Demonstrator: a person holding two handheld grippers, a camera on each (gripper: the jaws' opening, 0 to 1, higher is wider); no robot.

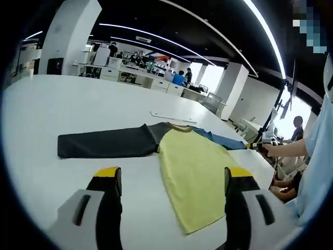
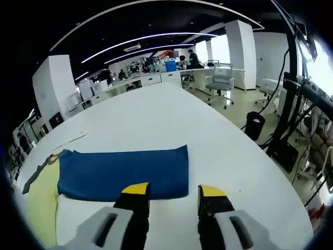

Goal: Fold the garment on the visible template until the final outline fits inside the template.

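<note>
Right tongs (image 2: 169,195), spread and gripping nothing, sit just short of the blue sleeve (image 2: 125,172); its near hem lies right at the tips, its long axis runs crosswise to the tongs, toward the yellow body (image 2: 41,208) at the view's left. Left tongs (image 1: 174,182), also spread and empty, hover over the white surface (image 1: 62,104) with the yellow body's (image 1: 195,177) lower hem between them, its length running away toward the collar. Farther off, the dark sleeve (image 1: 104,141) stretches out leftward (flat, unfolded). Judgement: the right tongs are nearer a sleeve, so that fold looks first. Template outline cannot be made out.
</note>
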